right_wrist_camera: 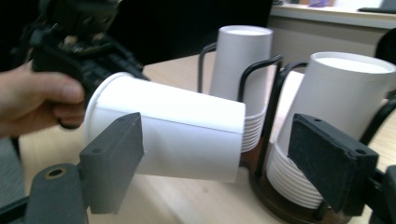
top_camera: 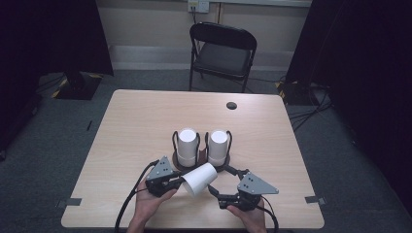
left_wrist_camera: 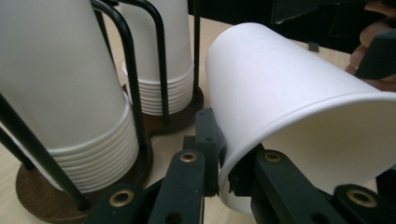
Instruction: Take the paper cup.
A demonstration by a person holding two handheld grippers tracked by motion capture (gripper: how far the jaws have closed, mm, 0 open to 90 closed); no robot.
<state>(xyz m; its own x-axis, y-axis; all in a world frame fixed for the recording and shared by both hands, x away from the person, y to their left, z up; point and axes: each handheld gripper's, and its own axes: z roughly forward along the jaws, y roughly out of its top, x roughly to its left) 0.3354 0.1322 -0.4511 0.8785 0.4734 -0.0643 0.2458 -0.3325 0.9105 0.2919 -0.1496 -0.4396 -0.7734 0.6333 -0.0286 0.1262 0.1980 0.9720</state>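
Single paper cup (top_camera: 200, 178) held lying on its side above the table (top_camera: 131, 121), lower centre of the high view, just in front of the two cup holders (top_camera: 187, 165). Left tool (top_camera: 176, 182) is clenched on the cup's rim: in the left gripper view one pad sits inside the mouth, the other outside, pinching the wall (left_wrist_camera: 224, 158).

Cup's long axis runs roughly level, rim toward the left tool at lower left, closed base pointing up and right toward the stacks (top_camera: 217, 145).

Right tool (top_camera: 215, 191) is released; in the right gripper view its pads (right_wrist_camera: 114, 158) stand on either side of the cup body (right_wrist_camera: 177, 135) with a gap on both sides and nothing pressed. The cup lies crosswise to this tool's jaws, so it is well placed to close on the mid-body.

Room: the cup's base sits near the nearer stack (right_wrist_camera: 327, 154) and the black wire uprights (right_wrist_camera: 273, 102); little slack there. Open table lies to the left and right of the holders. Judgement: any swing of the base toward the frame's upper side risks clipping the wire.
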